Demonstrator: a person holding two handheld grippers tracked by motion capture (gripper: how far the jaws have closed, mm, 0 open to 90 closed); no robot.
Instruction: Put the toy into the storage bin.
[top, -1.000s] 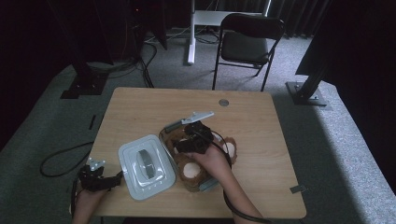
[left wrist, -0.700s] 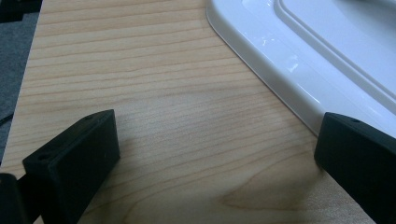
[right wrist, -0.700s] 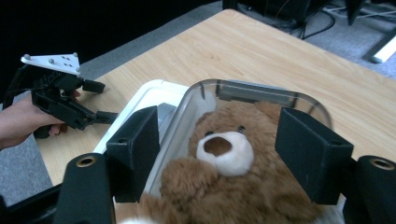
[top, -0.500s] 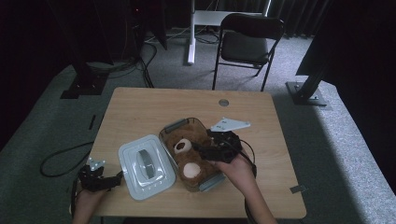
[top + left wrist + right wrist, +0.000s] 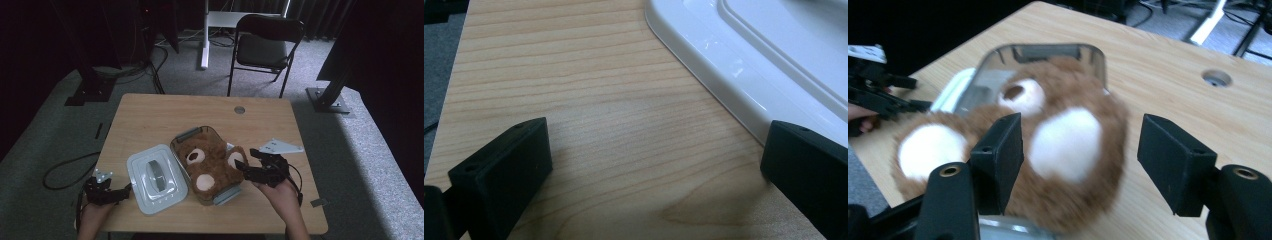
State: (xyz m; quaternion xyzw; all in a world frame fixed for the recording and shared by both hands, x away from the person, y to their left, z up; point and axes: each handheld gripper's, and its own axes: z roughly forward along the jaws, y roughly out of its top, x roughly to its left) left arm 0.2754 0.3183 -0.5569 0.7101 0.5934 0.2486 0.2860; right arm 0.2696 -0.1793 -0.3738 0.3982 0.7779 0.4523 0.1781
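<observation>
Brown plush bear [image 5: 210, 165], soft and light, overfills clear container [image 5: 192, 134] mid-table; likely compresses easily, best pinched at a round ear. Right gripper [image 5: 254, 162] just beside it, jaws apart, just closing slightly, holding nothing. Left gripper [image 5: 120, 192] open by white lid [image 5: 155, 177].

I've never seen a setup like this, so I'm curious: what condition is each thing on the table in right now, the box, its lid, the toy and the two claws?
Container: open, lid off, overfilled.
Lid: lying flat on the table, handle up, beside the container.
Plush bear: stuffed in the container, bulging over its rim.
Left claw: open, nothing held, at the lid's edge.
Right claw: open, jaws just closing slightly, nothing gripped, beside the bear.
</observation>
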